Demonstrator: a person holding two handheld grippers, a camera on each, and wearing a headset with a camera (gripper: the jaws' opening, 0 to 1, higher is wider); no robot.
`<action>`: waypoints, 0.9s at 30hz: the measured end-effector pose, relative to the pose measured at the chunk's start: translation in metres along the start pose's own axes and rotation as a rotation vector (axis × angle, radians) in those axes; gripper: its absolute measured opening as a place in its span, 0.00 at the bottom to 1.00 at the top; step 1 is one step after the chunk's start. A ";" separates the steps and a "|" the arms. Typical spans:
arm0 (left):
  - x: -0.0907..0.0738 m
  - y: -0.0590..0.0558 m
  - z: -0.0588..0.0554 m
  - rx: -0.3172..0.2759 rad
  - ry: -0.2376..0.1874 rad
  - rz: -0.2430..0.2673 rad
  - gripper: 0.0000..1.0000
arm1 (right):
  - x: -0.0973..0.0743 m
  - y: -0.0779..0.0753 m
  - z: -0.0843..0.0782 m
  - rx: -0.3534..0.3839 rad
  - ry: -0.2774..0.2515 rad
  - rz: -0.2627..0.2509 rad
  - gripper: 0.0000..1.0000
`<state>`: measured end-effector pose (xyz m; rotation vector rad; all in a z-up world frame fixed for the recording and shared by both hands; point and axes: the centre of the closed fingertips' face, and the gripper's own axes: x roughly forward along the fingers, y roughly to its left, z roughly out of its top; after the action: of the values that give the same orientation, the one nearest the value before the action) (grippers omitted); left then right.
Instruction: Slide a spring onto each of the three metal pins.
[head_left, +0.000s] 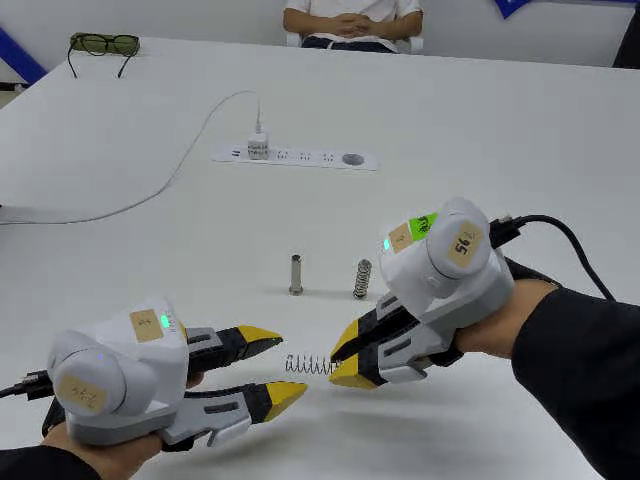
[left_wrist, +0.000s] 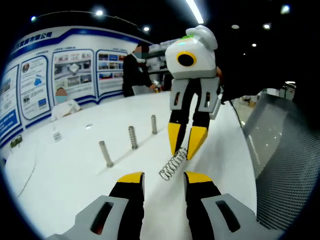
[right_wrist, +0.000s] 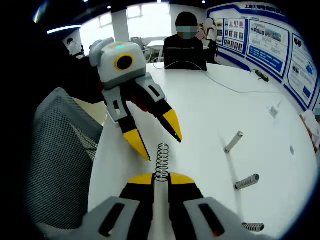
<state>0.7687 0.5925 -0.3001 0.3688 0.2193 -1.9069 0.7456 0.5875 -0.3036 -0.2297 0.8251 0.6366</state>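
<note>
- Steel spring (head_left: 308, 365) lies level, low over the table (head_left: 450, 130), between my two grippers and well short of the pins.
- My right gripper (head_left: 345, 362) is clamped on one end of it, and the rest sticks out free toward my left.
- My left gripper (head_left: 278, 365) is spread wide and grips nothing. The spring's free end points into the gap between its tips.
- Beyond stands the bare pin (head_left: 296, 275), upright. The second pin (head_left: 362, 278) beside it already wears a spring, and so does the third pin (right_wrist: 252, 227), so I judge this to be the last one.
- Held by one end only, the spring may droop or swing. Its mouth would then catch on the bare pin's top instead of slipping over.
- If my left closes hard on the middle coils, it could squash or kink the spring, or flick it out sideways to roll off across the table.
- If my right lets go before my left has a firm hold, the spring drops.
- Going in, my jaws could knock the bare pin, or snag the second pin just beside it.
</note>
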 end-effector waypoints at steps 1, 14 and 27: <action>0.000 -0.001 0.000 0.003 0.001 -0.005 0.30 | 0.000 0.000 0.000 -0.001 0.001 0.002 0.11; 0.001 -0.012 0.000 0.038 0.007 -0.065 0.16 | 0.000 0.009 -0.001 -0.019 0.017 0.042 0.11; 0.002 -0.020 -0.001 0.057 0.018 -0.102 0.13 | -0.004 0.014 -0.001 -0.019 0.021 0.069 0.11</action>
<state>0.7492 0.5981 -0.3023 0.4208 0.1992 -2.0140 0.7338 0.5965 -0.3005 -0.2265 0.8501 0.7082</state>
